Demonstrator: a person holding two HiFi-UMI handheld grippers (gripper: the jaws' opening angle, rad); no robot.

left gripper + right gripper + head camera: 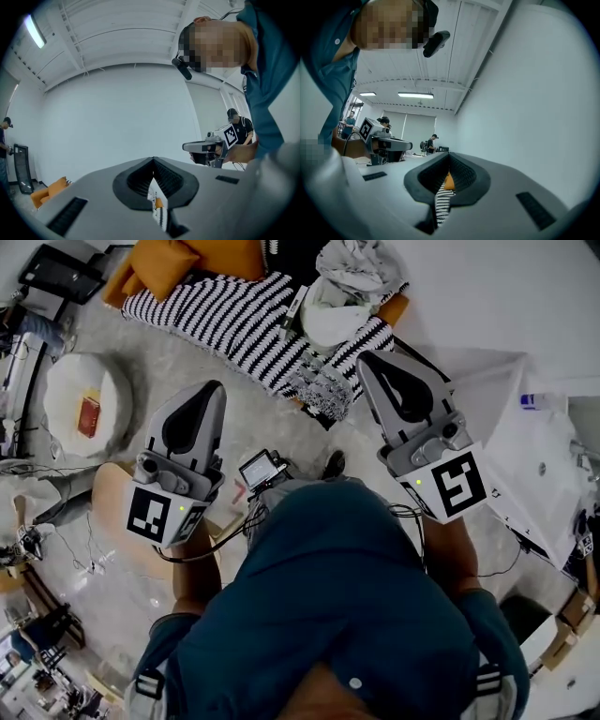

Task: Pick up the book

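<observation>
Nothing of the pick-up is done yet. The left gripper (212,388) has its jaws pressed together on nothing; through the thin slit between them only a strip of the striped blanket (234,320) shows. The right gripper (367,358) is the same, jaws together and empty. The person holds both about level in front of the chest, over the floor, pointing toward the blanket and the orange cushions (159,263).

No book can be told for certain. The likeliest is a small red rectangle (89,415) lying flat on the white pouf (66,381) at the left of the head view, well apart from both grippers; it is too small to be sure.

All the work is still ahead: reach it, open one gripper, close on an edge, lift.
</observation>
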